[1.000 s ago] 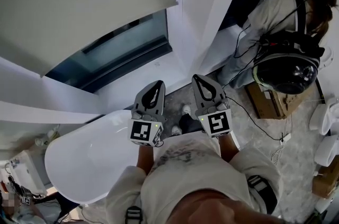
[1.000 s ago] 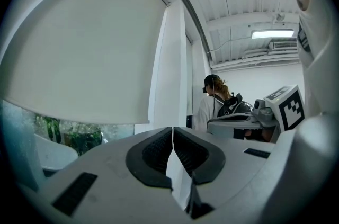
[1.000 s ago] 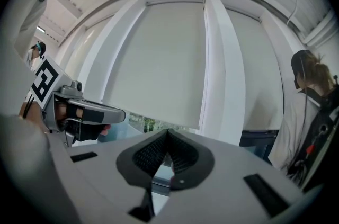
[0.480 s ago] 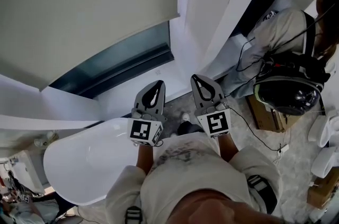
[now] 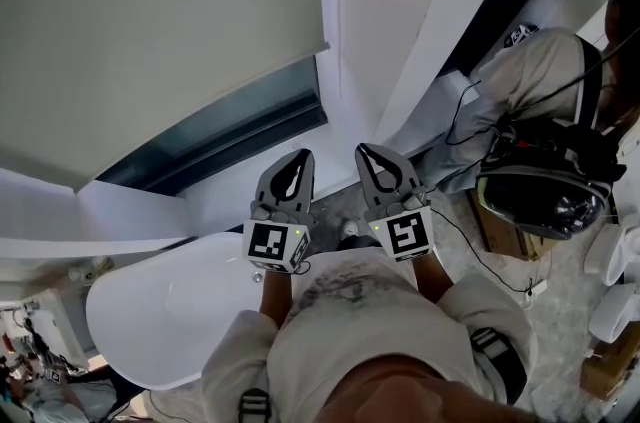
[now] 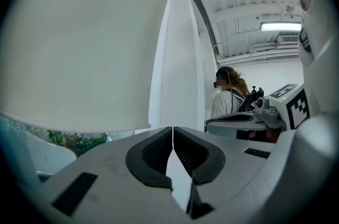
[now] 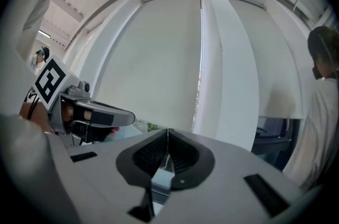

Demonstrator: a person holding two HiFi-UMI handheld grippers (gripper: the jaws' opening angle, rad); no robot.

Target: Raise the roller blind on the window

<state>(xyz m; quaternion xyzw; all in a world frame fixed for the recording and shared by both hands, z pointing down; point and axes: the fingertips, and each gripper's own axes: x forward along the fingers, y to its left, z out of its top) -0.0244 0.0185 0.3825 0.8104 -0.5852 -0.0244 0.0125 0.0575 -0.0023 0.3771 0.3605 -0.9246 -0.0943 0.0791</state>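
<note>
We hold two hand-held grippers side by side, close in front of our body, each with one marker cube at its near end. The left hand-held gripper [image 5: 297,157] has its jaws pressed together with nothing between them, and the left gripper view shows its tips [image 6: 172,129] meeting in a thin line. The right hand-held gripper [image 5: 369,153] is likewise closed and empty, with its tips [image 7: 167,132] together. Both point toward the far window, and neither touches anything. The roller blind [image 5: 150,21] hangs at far left and covers most of the window, its bottom bar running aslant above one dark strip of glass [image 5: 225,126]. In the right gripper view we count two blinds: this one [image 7: 153,59] left of a white upright post [image 7: 225,64], and a second blind [image 7: 273,59] right of it. One white rounded tub [image 5: 170,301] lies at near left below the left hand-held gripper. One other person [image 5: 535,86] bends over at far right, near one brown box [image 5: 498,211] on the floor.
</note>
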